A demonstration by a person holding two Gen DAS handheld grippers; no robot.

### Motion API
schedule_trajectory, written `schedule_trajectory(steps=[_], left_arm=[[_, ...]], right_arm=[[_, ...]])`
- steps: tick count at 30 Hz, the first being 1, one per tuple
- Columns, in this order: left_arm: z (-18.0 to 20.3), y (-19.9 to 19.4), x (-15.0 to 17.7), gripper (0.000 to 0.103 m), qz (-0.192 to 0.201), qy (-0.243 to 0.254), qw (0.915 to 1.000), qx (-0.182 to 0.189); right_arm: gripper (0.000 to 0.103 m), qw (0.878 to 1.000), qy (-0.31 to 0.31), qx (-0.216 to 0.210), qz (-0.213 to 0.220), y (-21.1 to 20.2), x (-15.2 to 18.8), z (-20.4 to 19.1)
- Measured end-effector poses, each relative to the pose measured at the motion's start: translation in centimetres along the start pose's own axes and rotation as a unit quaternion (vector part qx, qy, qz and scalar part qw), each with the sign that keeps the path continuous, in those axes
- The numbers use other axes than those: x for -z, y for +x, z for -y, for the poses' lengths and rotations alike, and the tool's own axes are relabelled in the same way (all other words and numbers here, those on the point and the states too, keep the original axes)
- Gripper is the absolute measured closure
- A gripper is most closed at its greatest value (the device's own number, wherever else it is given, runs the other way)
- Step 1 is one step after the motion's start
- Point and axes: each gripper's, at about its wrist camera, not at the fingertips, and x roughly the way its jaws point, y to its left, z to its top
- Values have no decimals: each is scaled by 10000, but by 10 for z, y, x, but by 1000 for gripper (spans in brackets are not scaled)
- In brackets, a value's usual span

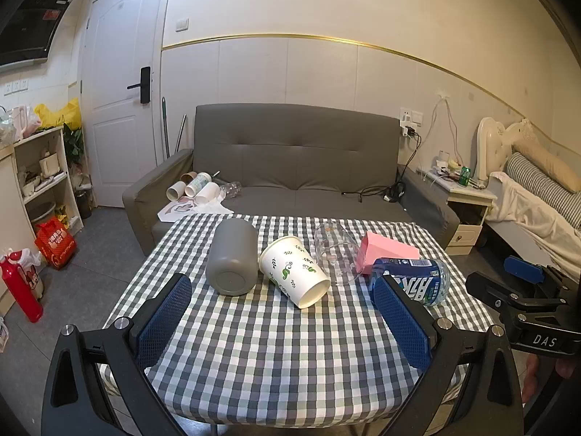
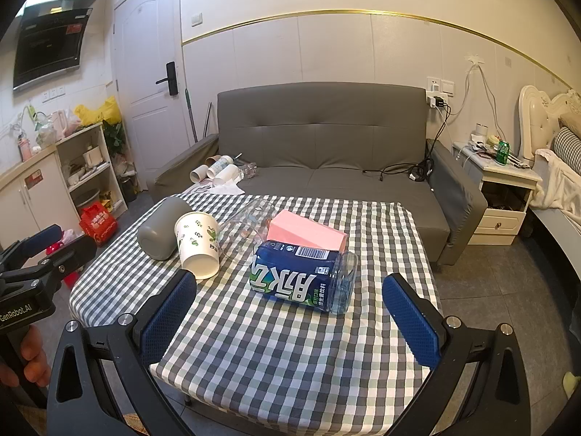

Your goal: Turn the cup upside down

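Note:
Several cups lie on their sides on the checked table (image 1: 276, 356). A grey cup (image 1: 232, 256) lies at the left, base toward me; it also shows in the right wrist view (image 2: 161, 230). Beside it lies a white paper cup with green leaves (image 1: 294, 270) (image 2: 198, 243), then a clear glass cup (image 1: 336, 250) (image 2: 247, 225), then a cut blue-labelled plastic bottle cup (image 1: 414, 283) (image 2: 301, 276). My left gripper (image 1: 287, 323) is open and empty, in front of the paper cup. My right gripper (image 2: 290, 318) is open and empty, in front of the blue bottle cup.
A pink box (image 1: 388, 252) (image 2: 307, 234) lies behind the blue bottle cup. A grey sofa (image 1: 290, 167) stands behind the table, holding more cups (image 1: 198, 189). A shelf unit (image 1: 40, 178) is at the left, a nightstand (image 2: 504, 196) and bed at the right.

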Motion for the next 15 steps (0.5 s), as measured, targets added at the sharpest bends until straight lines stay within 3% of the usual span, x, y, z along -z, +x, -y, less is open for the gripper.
schedule_trajectory(steps=[15], left_arm=[[-2,-2,-3,0,12,-23,10000,-11]], right_arm=[[0,10000,4,5,5,0,0,3]])
